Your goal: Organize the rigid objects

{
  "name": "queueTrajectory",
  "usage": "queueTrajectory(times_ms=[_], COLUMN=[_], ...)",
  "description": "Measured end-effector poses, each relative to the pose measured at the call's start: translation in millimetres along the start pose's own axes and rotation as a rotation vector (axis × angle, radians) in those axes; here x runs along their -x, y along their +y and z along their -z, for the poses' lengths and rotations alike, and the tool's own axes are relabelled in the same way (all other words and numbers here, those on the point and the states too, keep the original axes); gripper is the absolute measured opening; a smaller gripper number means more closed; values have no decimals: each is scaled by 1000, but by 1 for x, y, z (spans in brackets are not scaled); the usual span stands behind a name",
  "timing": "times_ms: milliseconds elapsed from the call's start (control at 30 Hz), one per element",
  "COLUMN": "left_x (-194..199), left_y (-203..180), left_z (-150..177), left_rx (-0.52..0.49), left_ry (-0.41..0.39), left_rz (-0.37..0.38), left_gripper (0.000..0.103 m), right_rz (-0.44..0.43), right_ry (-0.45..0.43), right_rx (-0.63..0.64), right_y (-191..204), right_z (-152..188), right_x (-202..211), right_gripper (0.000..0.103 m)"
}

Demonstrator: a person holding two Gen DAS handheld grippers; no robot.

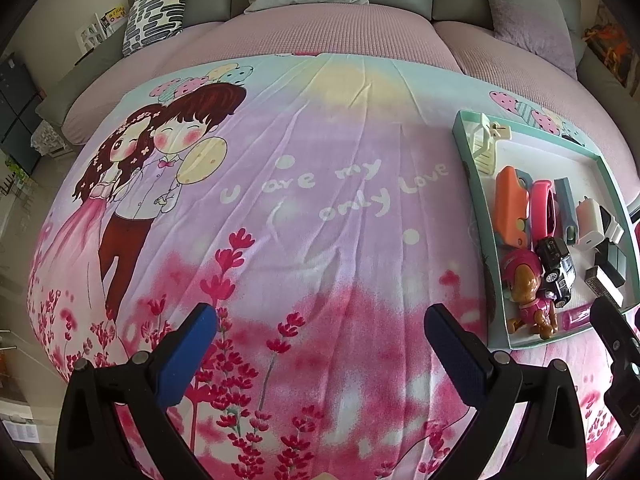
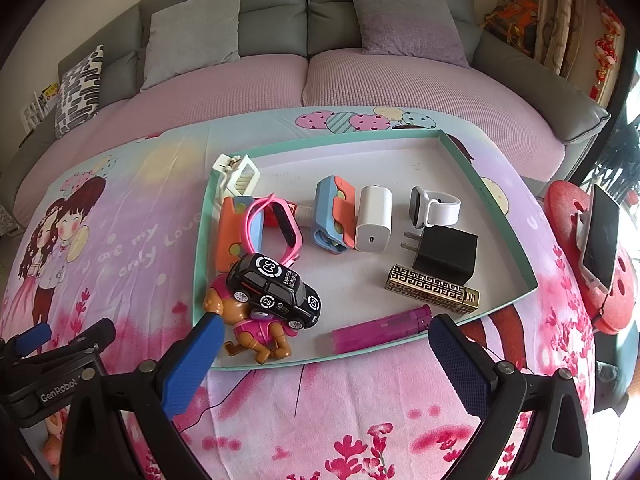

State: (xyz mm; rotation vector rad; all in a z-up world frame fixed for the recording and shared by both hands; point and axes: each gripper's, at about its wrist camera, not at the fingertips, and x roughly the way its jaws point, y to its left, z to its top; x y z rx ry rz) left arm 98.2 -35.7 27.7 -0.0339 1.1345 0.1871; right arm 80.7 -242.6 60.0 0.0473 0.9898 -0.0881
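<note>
Partly hidden under toy car (image 2: 274, 292): pup figure (image 2: 256, 340) at tray's (image 2: 496, 216) near-left corner. Cartoon blanket (image 1: 280, 200) before grey sofa (image 2: 280, 12). Both grippers' (image 1: 320, 344) (image 2: 326, 354) jaws wide, empty.

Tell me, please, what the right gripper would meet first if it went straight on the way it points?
Probably the purple lighter, lying in the tray midway ahead of the open right gripper; depth is unclear, so it may cross the tray's near rim first.
</note>
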Motion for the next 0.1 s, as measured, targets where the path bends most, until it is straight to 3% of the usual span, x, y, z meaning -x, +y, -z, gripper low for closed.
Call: queueTrajectory(times_ms=[100], left_x=[1], left_y=[0], left_z=[0], left_rx=[2], left_ry=[-3], left_rz=[17], left_gripper=[103], right_rz=[0], right_ry=[0], right_rx=[-1], right_y=[0], right_z=[0], right_x=[0], right_gripper=[103])
